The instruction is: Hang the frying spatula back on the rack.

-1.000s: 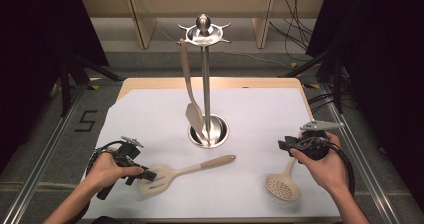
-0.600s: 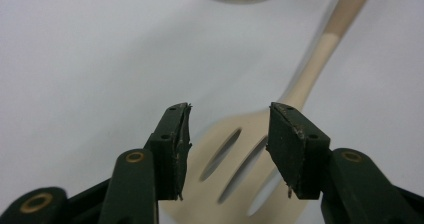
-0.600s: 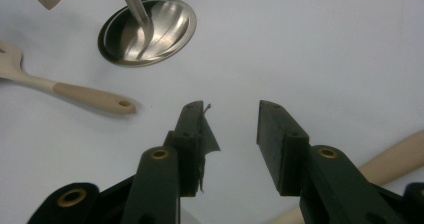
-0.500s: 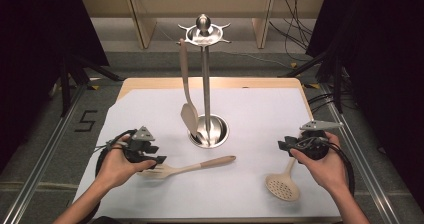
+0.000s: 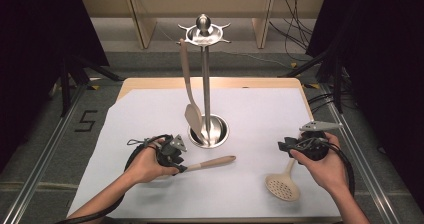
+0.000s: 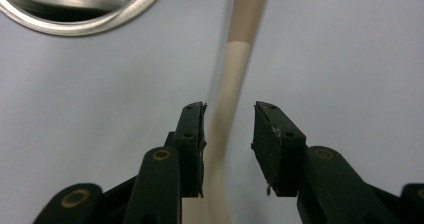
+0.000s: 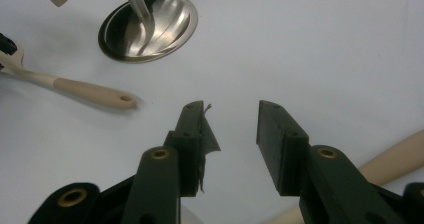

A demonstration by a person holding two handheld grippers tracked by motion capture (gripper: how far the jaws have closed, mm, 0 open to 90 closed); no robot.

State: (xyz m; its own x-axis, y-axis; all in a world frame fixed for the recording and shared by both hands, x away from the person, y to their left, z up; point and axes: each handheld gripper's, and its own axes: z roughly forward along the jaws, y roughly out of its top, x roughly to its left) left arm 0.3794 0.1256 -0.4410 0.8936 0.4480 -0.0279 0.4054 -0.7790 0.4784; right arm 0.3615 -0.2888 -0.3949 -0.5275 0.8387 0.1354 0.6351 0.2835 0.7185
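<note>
A beige turner with a tan handle [image 5: 212,162] lies on the white sheet in front of the stand. My left gripper [image 5: 184,168] reaches over its neck, and the hand hides its head. In the left gripper view the neck [image 6: 225,84] runs between the jaws of my left gripper [image 6: 229,109]. The jaws have just been closing; the left pad is at the neck, the right pad stands off it. My right gripper [image 5: 284,146] hovers open above the handle of a slotted spoon [image 5: 282,186]. Nothing is between the jaws of my right gripper [image 7: 231,106].
A steel utensil stand [image 5: 205,84] rises mid-table on a round base [image 7: 150,26], with a beige spatula [image 5: 192,114] hanging from its top ring. The spoon's handle [image 7: 395,159] lies just right of the right jaws. Metal rails flank the table.
My left hand has slid to the right along the turner, from its head to its neck, and the jaws stand narrower. The right hand has not moved.
</note>
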